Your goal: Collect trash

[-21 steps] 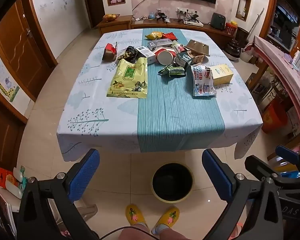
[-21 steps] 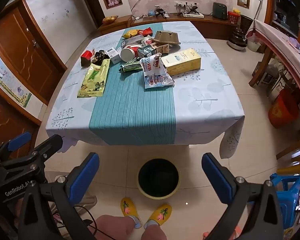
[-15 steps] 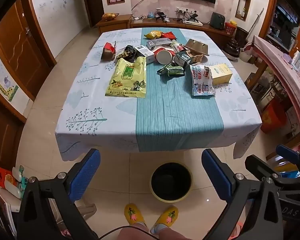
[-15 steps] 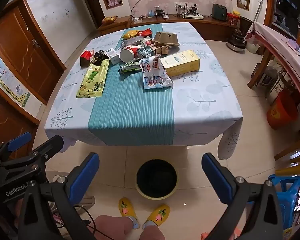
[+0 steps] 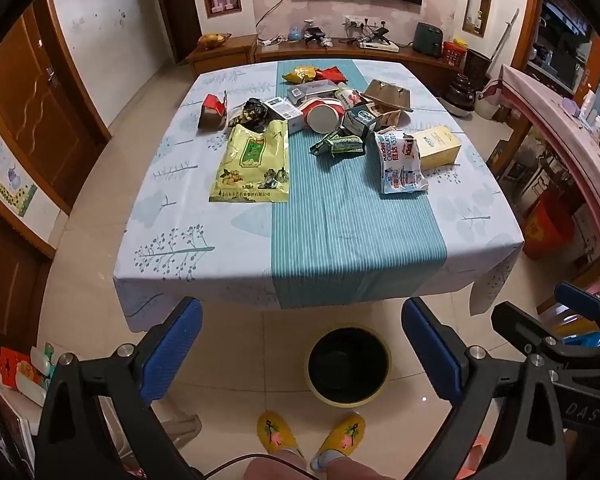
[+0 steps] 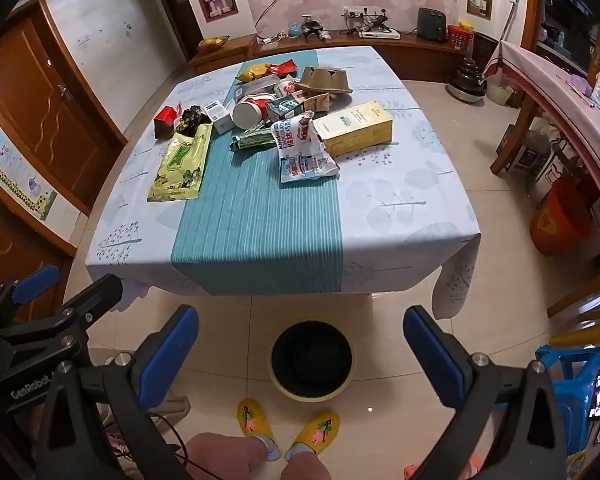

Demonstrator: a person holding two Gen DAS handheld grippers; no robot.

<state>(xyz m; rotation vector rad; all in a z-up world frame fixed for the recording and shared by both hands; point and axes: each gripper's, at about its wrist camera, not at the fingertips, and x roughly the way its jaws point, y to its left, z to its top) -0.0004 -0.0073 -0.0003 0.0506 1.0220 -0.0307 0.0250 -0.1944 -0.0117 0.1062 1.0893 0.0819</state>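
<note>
- Litter (image 5: pixel 324 128) is seen heaped on the far half of the counter (image 5: pixel 204 216); compared with the frames a moment earlier, the counter sits slightly higher and farther in both wrist views, so a small backing-off or lifting of both tongs is judged.
- Nothing in the heap is seen to have shifted, and no piece has been taken; the task is judged to be at its very start.
- Left tongs (image 5: pixel 302 354) are spread wide with nothing between the blue pads; right tongs (image 6: pixel 302 358) are likewise wide and empty.
- Bin (image 5: pixel 349 365) stands on the floor just short of the counter's near edge, framed between the pads in both views.
- Relative to the counter's near edge, the yellow bag (image 5: pixel 254 164) and white wrapper (image 5: pixel 400 162) lie closest, yet well apart from either tongs.
- Yellow box (image 6: pixel 356 128) lies just right of the wrapper, touching it.
- A long reach across the bare near half of the counter is judged necessary before any grasp.
</note>
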